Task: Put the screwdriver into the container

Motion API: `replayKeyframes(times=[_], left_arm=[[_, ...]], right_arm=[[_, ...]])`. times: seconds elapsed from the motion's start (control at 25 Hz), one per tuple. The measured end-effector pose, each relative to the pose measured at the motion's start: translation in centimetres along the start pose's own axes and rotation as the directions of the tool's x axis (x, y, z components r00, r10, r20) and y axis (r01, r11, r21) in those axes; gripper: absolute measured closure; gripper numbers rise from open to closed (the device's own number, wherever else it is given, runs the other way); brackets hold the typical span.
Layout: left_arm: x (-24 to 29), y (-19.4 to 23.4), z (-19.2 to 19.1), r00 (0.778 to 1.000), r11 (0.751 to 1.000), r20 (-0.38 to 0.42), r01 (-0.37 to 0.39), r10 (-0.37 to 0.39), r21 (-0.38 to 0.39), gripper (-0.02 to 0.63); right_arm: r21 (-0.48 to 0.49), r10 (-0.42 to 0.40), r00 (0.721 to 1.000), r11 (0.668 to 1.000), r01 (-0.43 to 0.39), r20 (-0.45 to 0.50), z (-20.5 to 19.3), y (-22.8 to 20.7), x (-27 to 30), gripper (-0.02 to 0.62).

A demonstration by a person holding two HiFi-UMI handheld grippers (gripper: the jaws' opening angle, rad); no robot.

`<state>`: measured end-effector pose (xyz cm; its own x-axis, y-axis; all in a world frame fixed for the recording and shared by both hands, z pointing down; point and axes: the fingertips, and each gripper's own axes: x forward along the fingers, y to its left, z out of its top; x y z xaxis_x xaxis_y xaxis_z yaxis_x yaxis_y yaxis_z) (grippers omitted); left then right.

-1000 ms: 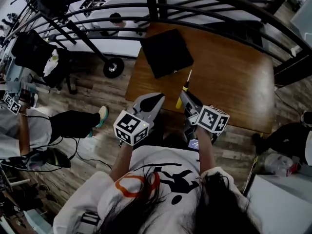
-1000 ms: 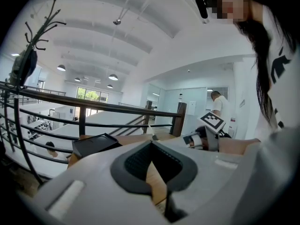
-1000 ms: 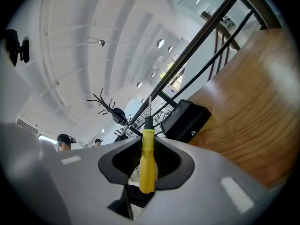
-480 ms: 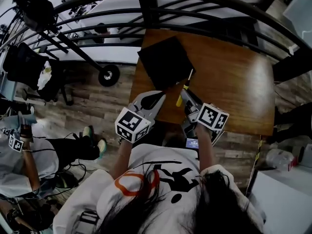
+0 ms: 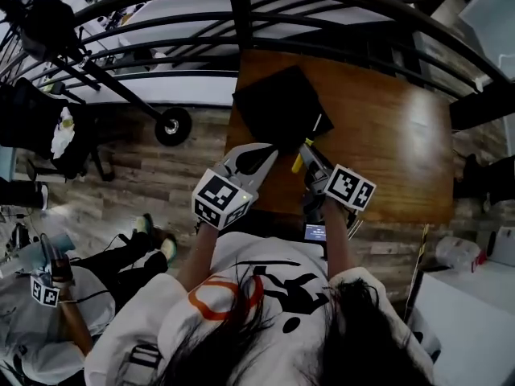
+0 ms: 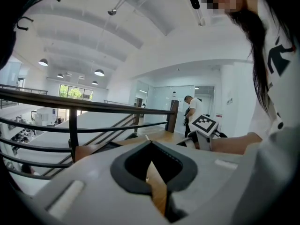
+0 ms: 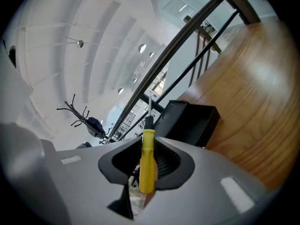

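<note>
1. Holds the screwdriver (image 5: 308, 145) in the right gripper (image 5: 310, 156), jaws pinched onto the yellow handle from both sides, metal shaft pointing ahead, away from the body.
2. Has carried the tip forward and to the left over the last second. Was out above bare wooden table (image 5: 386, 135), apart from the black container (image 5: 278, 107). Now sits at the container's near right edge, seemingly just over the rim.
3. Suggests, as a judgement, that the carry is nearly finished. Needs a little more reach to bring the whole tool above the opening, then a release.
4. Keeps the left gripper (image 5: 256, 158) alongside, close to the container's near edge, jaws closed together on nothing. Takes no evident part in the job.
5. Right gripper view:
   - Shows the grip itself, which the head view does not: handle upright between the dark pads, butt end hanging below them, shaft rising past.
   - Puts the container just beyond the shaft and to its right, side wall showing, standing on the table.
6. Head view: alone gives the plan, tip against rim.
7. Left gripper view:
   - Confirms an empty hollow behind the closed tips.
   - Catches the right gripper's marker cube off to the right.
</note>
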<state>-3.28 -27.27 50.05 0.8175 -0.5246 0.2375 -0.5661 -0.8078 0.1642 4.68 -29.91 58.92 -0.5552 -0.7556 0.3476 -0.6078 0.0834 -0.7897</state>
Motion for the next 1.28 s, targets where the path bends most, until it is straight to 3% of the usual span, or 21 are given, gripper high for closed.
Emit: replayKeyframes(times=[0.44,0.72,0.92,1.28], left_arm=[[1.3,4.9,0.3,0.998,0.998,0.026,0.057,-0.057,0.009,0.606],[1.2,6.8,0.6,0.997,0.998,0.032,0.064,-0.064,0.003,0.606],[0.9,7.4,0.5,0.998,0.999,0.043,0.048,-0.048,-0.001,0.606],[0.8,9.3,0.8,0.998,0.999,0.053,0.03,-0.029,-0.019,0.606]], right_arm=[[0.113,-0.149,0.988,0.982,0.152,-0.032,-0.1,-6.1,7.7,0.495],[0.179,-0.323,0.943,0.926,0.333,-0.086,-0.5,-10.8,9.9,0.505],[0.159,-0.406,0.904,0.892,0.424,-0.136,-0.7,-12.7,10.0,0.506],[0.175,-0.454,0.873,0.859,0.482,-0.175,0.6,-13.3,11.3,0.503]])
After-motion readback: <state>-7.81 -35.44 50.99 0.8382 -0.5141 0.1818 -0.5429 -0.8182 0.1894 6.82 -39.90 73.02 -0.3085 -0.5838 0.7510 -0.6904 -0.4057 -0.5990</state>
